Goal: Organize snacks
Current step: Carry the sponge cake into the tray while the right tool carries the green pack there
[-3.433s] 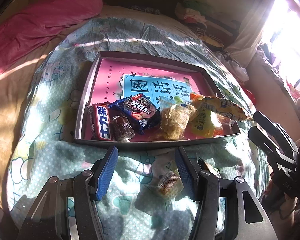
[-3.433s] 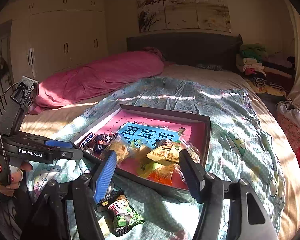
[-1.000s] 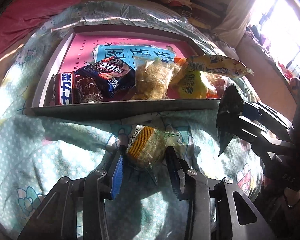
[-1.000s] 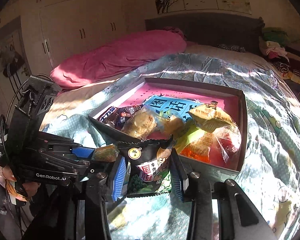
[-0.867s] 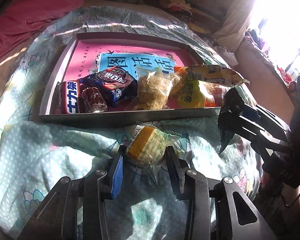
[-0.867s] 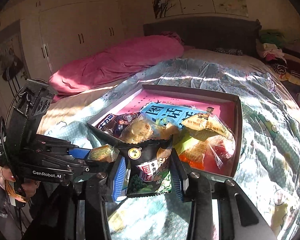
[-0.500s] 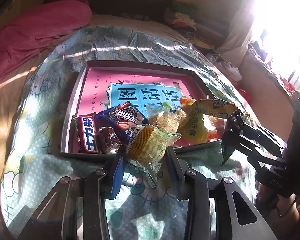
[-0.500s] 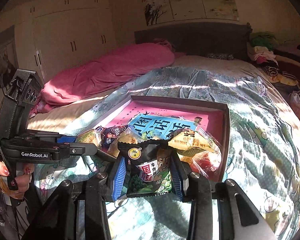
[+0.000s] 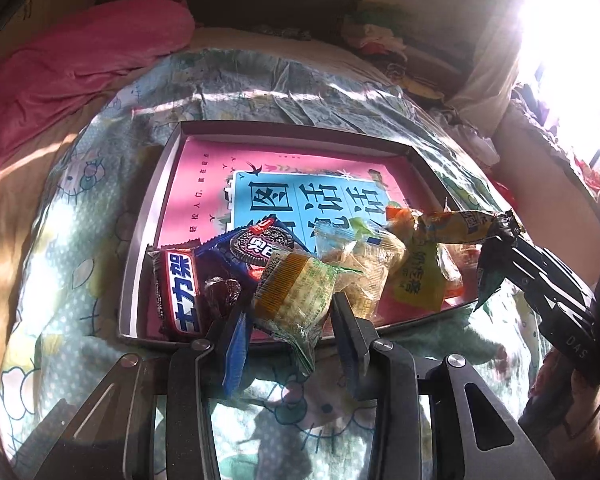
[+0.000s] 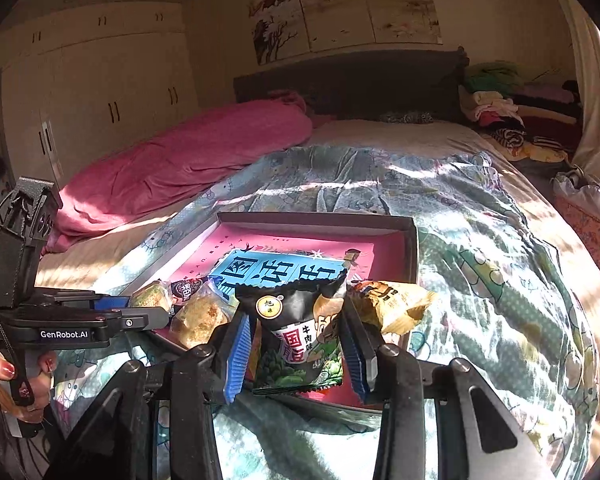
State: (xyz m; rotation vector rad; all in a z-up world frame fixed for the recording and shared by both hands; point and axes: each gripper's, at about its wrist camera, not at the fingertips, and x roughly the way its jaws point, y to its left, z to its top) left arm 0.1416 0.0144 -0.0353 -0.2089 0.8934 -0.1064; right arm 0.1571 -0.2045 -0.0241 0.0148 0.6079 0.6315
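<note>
**Two snacks carried to the box**

The left gripper (image 9: 290,334) pinches a yellow-green cake packet (image 9: 296,294) over the near edge of the box (image 9: 148,216). The right gripper (image 10: 296,354) pinches a black snack bag (image 10: 300,332) at the box corner at 5 o'clock. Each should go past the rim to the free pink floor at 12 o'clock, then let go low, so nothing slides onto the blanket (image 10: 480,264)

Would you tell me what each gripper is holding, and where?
Left gripper: yellow-green cake packet, pinched across its lower sides. Right gripper: black snack bag, clamped across its sides.
</note>
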